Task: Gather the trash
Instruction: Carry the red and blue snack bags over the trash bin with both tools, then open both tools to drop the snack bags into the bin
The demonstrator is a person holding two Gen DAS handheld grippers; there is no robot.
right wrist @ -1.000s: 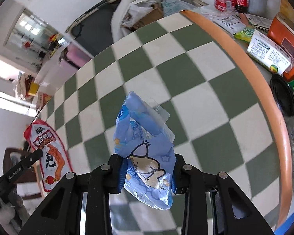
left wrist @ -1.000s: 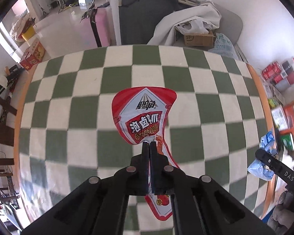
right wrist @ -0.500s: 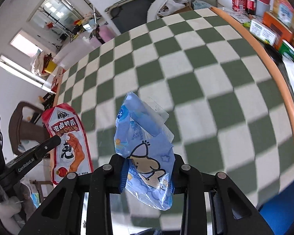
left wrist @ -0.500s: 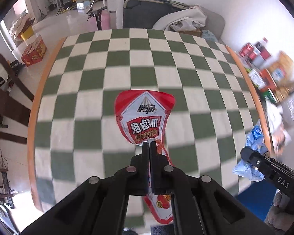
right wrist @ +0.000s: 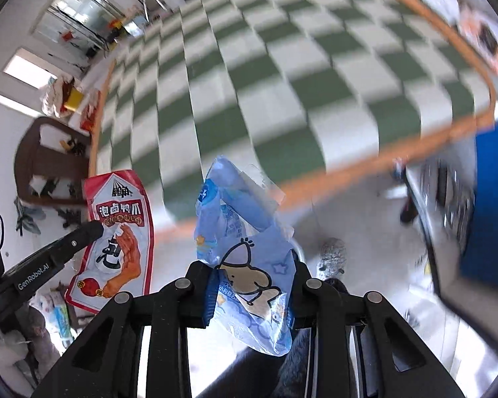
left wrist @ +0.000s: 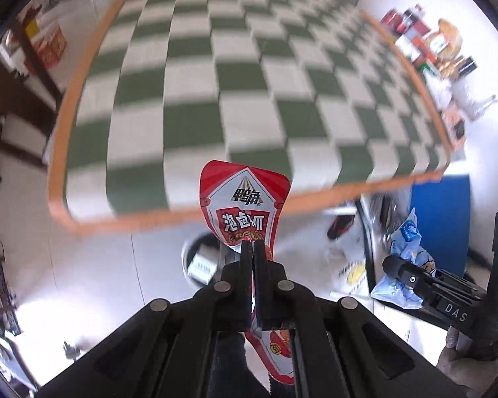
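My left gripper is shut on a red and white snack wrapper, which stands up past the near edge of the green checked table. My right gripper is shut on a crumpled blue wrapper with a cartoon animal. Both grippers hang over the white floor in front of the table. The right wrist view shows the red wrapper at the left, pinched by the left gripper. The left wrist view shows the blue wrapper at the right. A round white bin with something inside sits on the floor just beyond the left fingertips.
The table's orange rim runs across just ahead. A blue panel and a white bag stand at the right. Cans and boxes crowd the floor beside the table's right side. A dark wooden chair stands at the left.
Both grippers have pulled back off the table with their wrappers, from above the checked top to over the floor in front of it. The bin has come into view.
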